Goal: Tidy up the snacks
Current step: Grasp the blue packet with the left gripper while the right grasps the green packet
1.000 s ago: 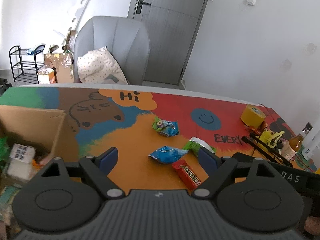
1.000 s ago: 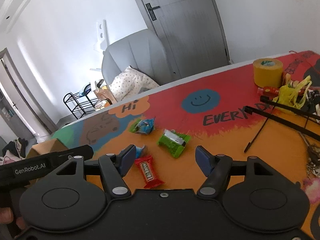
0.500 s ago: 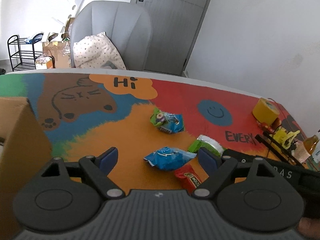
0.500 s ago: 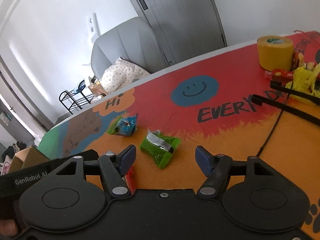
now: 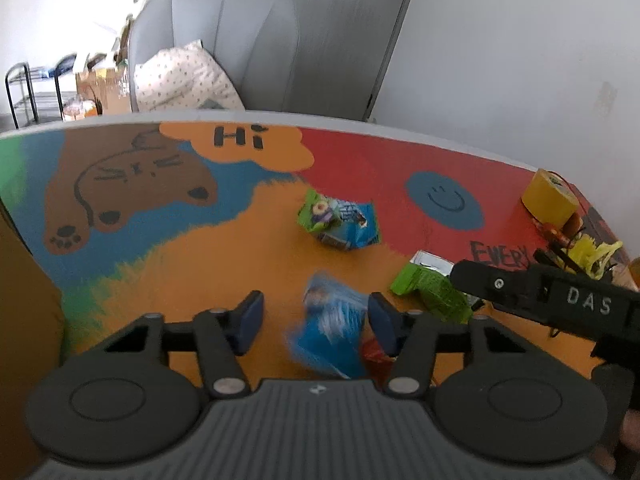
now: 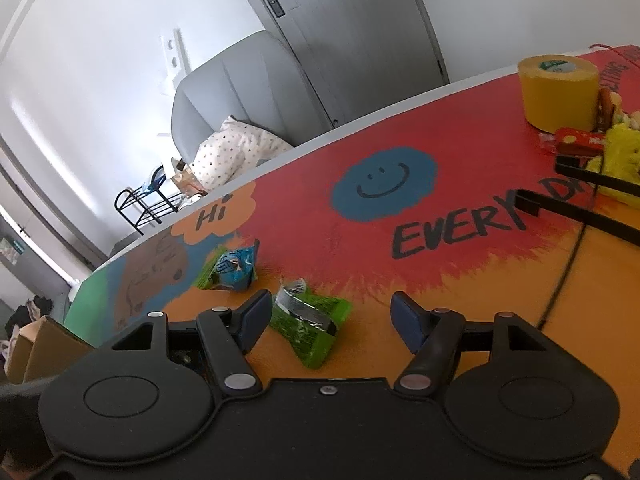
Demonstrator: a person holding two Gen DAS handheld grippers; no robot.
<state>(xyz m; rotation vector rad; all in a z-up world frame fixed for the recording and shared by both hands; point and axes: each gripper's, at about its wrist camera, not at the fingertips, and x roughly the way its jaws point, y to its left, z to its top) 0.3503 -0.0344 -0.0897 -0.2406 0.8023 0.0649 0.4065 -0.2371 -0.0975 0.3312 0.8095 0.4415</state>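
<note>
In the left wrist view the blue snack packet [image 5: 332, 328] is motion-blurred, its print unreadable, the red bar [image 5: 374, 356] mostly hidden behind a fingertip, and the cardboard box [image 5: 24, 320] cut off by the left edge.

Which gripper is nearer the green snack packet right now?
Right. The right gripper frames the green snack packet between its open fingers. The left gripper is beside it, open around the blue snack packet, with the green one off its right finger.
</note>
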